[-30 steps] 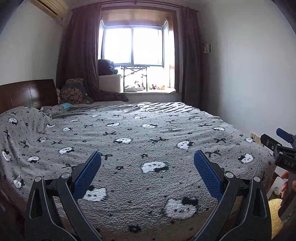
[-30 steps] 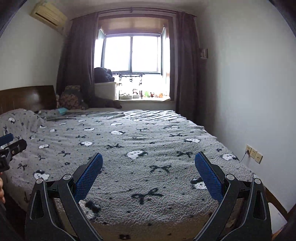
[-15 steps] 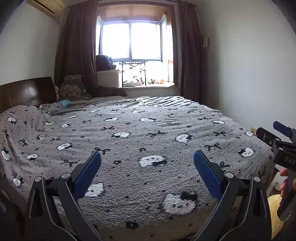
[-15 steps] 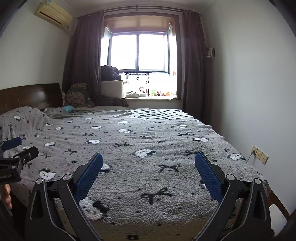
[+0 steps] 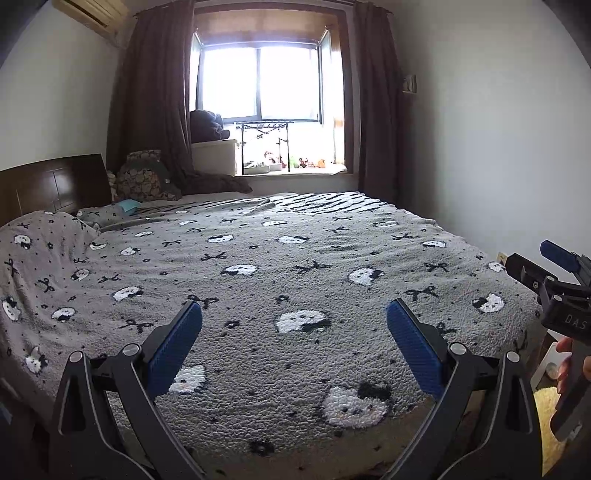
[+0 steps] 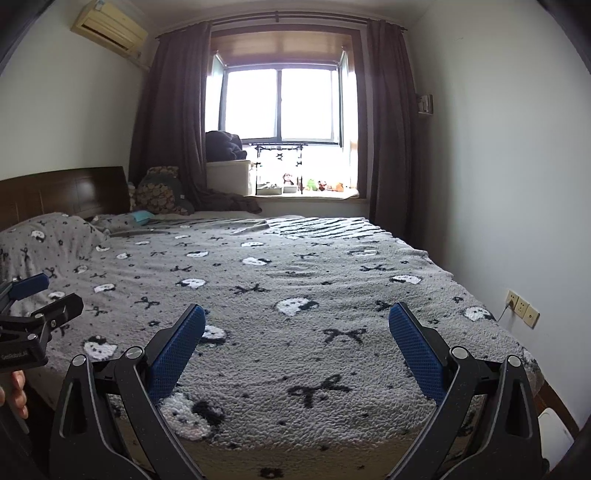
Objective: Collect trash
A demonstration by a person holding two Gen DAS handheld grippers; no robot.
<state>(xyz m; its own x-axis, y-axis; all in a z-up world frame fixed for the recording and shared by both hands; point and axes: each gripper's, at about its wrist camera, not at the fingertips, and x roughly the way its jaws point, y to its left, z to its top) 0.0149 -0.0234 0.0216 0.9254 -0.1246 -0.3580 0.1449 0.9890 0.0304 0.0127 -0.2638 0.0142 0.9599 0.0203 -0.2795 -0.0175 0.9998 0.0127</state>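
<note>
both grippers, left [image 5: 293, 345] and right [image 6: 297, 349], spread wide, holding nothing, hovering at foot of bed [image 5: 258, 280]. no trash visible on blanket yet. i'd pan slow and check the pillow end before reaching.

You face a wide bed [image 5: 295, 280] under a grey fleece blanket [image 6: 295, 302] printed with white cat faces and black bows, its dark wooden headboard [image 6: 62, 192] against the white wall on your left. Ahead of you a bright window [image 6: 282, 107] pours daylight between dark brown curtains [image 6: 170, 122], with small toys on the sill [image 6: 314, 197] and a white box beside a dark bundle. An air conditioner [image 6: 110, 27] sits high on the left wall, and wall sockets [image 6: 522, 308] show low on the right wall.
</note>
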